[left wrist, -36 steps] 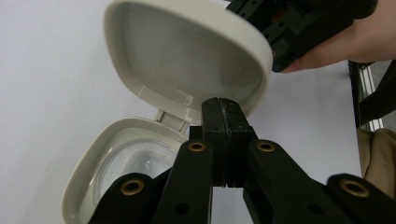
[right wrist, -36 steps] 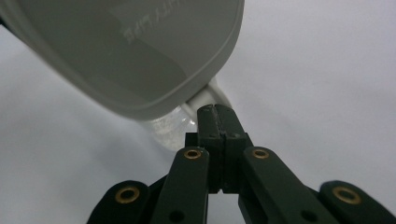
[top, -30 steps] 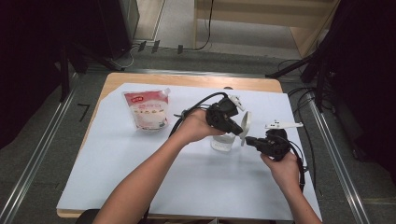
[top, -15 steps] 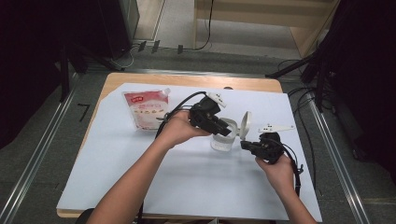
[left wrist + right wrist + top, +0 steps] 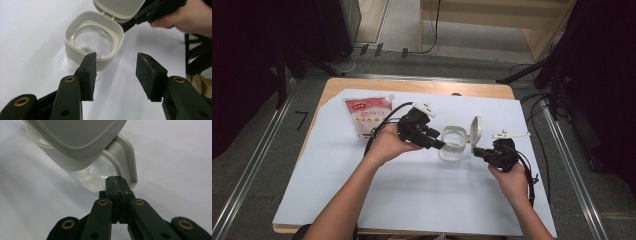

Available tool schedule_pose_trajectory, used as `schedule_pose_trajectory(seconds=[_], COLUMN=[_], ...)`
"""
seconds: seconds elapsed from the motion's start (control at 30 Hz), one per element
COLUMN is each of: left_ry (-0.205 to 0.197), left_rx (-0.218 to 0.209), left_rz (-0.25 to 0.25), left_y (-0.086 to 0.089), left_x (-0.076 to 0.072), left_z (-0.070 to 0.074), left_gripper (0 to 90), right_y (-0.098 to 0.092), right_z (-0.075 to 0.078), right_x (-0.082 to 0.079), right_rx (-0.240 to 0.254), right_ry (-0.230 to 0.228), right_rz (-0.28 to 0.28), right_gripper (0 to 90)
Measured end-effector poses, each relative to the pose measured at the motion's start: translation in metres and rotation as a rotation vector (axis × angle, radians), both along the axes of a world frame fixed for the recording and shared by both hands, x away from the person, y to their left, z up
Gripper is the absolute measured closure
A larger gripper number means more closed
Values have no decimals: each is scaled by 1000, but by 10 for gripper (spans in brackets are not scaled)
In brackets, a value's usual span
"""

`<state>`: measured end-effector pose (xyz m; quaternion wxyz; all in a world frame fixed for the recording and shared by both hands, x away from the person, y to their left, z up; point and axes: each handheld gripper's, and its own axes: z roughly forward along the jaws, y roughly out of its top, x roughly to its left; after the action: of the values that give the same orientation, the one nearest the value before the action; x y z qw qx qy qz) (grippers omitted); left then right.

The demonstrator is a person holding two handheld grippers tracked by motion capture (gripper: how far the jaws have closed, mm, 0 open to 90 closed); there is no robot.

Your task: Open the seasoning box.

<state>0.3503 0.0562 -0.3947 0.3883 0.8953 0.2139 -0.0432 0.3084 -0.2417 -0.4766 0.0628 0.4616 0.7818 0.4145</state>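
A clear jar [image 5: 453,145] with a beige rim stands mid-table, and its hinged lid [image 5: 475,131] is tipped up on the right. My left gripper [image 5: 439,144] sits just left of the jar. In the left gripper view it [image 5: 116,60] is open; its jaws have just been opening and nothing is between them, with the jar [image 5: 93,41] right beyond the pads. My right gripper [image 5: 476,151] is at the jar's right side. In the right gripper view its shut tips [image 5: 117,179] rest at the foot of the jar's handle [image 5: 128,157], with the lid [image 5: 75,135] overhead.
A red and white pouch [image 5: 369,116] lies at the back left on the white sheet [image 5: 412,200] that covers the wooden table [image 5: 412,85]. Cables trail from both grippers. The sheet's near half is bare.
My left gripper has drawn back leftward from the lid to the jar's left side, and its jaws have opened. The lid stays up. The right hand has barely moved.
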Motion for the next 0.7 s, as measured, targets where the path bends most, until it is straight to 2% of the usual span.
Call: schedule_pose_trajectory(seconds=[0.03, 0.07, 0.17, 0.27, 0.4, 0.57, 0.63, 0.7], left_ry=[0, -5, 16, 16, 24, 26, 24, 23], left_rx=[0, 7, 10, 5, 18, 6, -4, 1], left_rz=[0, 25, 52, 55, 71, 88, 82, 89], left_y=[0, 4, 11, 15, 26, 42, 50, 57], left_x=[0, 0, 1, 0, -4, -7, -10, -11], left_z=[0, -2, -5, -7, -9, -7, -6, -4], left_gripper=[507, 475, 399, 408, 411, 411, 399, 390], right_y=[-1, -2, -5, -7, -9, -10, -11, -11], right_z=[0, 0, 0, 0, 0, 5, 8, 10], right_x=[1, 2, 5, 9, 13, 10, 7, 3], right_rx=[-2, -3, -2, -1, 4, 3, 11, 17], right_ry=[1, -4, 3, -4, -11, -9, -14, -22], right_rz=[-1, -5, -18, -29, -34, -22, -9, 3], right_gripper=[900, 900, 900, 900, 900, 895, 814, 797])
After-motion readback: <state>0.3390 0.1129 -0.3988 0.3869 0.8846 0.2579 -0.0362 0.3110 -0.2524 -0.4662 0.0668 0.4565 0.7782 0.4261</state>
